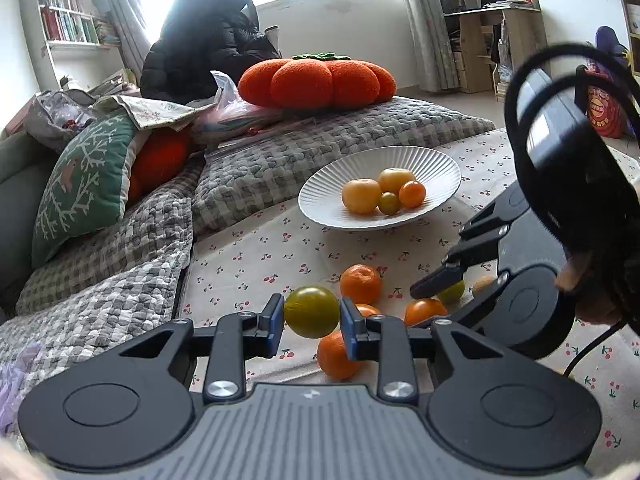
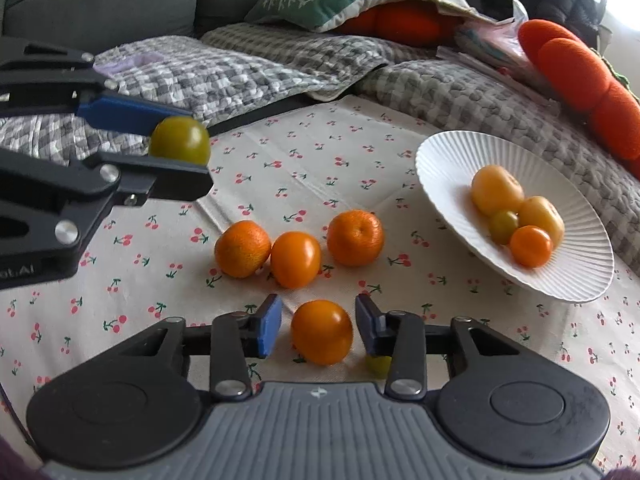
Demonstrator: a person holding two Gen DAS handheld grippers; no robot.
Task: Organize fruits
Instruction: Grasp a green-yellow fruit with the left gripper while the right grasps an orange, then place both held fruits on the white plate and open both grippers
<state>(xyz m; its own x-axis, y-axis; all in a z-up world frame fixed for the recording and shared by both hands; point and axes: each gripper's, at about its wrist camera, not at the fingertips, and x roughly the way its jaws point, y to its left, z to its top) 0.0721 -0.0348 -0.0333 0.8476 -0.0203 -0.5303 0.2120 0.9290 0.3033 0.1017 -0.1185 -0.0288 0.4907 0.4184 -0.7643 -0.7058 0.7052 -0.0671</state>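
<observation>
Partial lettering "ot.AI" readable on left tool point(image 2: 180, 156) body. Left tool raised off desk, clenched on round green-yellow tomato point(image 1: 311, 312). Right tool point(image 2: 318, 326) tilted down, fingers astride smooth orange tomato point(image 2: 322, 332) on cherry-print cloth point(image 2: 320, 152), narrow gaps both sides, no grip. Ribbed white plate point(image 2: 440, 160) at 2 o'clock holds four fruits; bare cloth at 12 o'clock.
</observation>
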